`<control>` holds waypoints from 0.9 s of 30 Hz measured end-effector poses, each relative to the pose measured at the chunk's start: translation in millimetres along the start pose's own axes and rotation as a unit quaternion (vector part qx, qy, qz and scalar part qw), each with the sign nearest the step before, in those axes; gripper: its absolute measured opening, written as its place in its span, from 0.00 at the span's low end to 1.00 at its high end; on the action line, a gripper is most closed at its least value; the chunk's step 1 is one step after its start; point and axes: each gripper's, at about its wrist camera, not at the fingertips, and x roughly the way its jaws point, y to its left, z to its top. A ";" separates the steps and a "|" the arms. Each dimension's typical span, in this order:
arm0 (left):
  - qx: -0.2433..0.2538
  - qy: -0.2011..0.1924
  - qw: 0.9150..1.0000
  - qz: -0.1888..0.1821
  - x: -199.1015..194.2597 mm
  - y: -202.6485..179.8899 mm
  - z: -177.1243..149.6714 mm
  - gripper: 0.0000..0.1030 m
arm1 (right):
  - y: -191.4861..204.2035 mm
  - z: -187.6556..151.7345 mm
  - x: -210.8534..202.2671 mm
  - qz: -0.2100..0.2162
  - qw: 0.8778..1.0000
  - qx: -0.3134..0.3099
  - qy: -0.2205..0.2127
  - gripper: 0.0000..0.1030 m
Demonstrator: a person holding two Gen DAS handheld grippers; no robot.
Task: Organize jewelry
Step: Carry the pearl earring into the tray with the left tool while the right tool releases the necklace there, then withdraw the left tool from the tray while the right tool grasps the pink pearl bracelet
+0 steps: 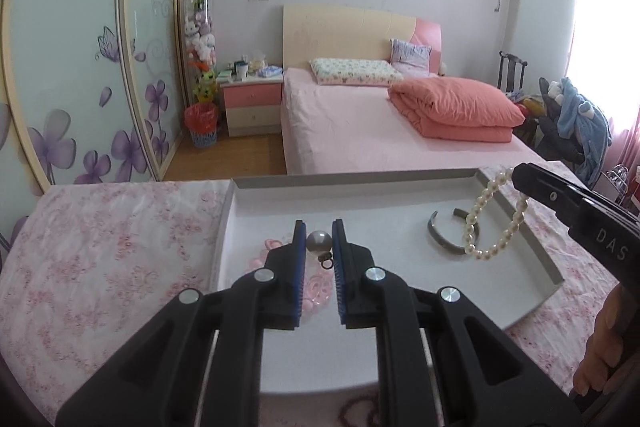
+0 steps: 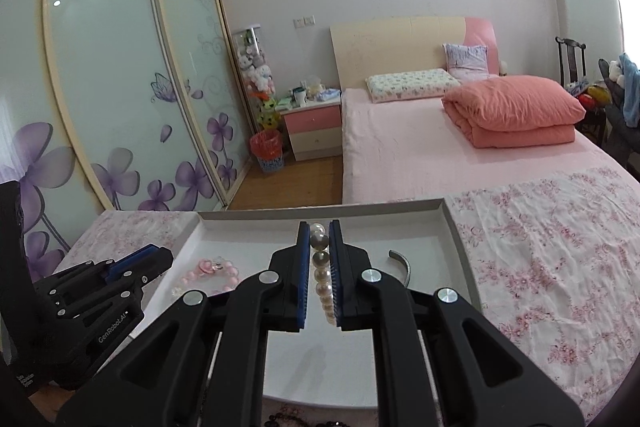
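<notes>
Two wrist fisheyes, each close behind its jaws, facing forward over the grey tray (image 1: 520, 227) (image 2: 456, 227) toward the bed (image 1: 360, 131) (image 2: 420, 147), both shared.

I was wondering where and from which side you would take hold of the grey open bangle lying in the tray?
I would probably grip the grey bangle across the middle of its curved band, coming straight down from above. It lies flat on the tray floor, so only its thin band offers opposite faces; its open ends give less to pinch. The hanging pearl bracelet should be cleared first.
</notes>
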 end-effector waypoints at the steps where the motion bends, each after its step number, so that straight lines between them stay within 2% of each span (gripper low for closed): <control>1: 0.000 0.004 1.000 -0.001 4.4 0.2 0.1 0.13 | -1.2 -0.9 3.8 -0.001 1.000 0.000 0.005 0.10; 5: -0.006 0.020 1.000 -0.005 20.4 0.5 1.0 0.15 | -2.2 -2.5 13.6 -0.001 1.000 0.006 0.025 0.13; 7: -0.014 0.025 1.000 -0.002 25.0 3.8 1.2 0.25 | -5.7 -2.9 13.8 -0.003 1.000 0.011 0.028 0.27; 8: -0.021 0.027 0.999 0.000 26.3 6.5 1.2 0.34 | -6.9 -2.7 12.7 -0.004 1.000 0.013 0.025 0.36; 15: -0.038 0.023 0.999 0.007 16.6 22.3 -0.3 0.35 | -18.9 -6.5 -2.1 -0.013 1.000 0.016 0.017 0.37; 27: -0.050 0.015 0.999 -0.009 -15.1 29.1 -6.6 0.39 | -15.9 -19.5 -25.1 -0.007 1.000 0.002 0.030 0.37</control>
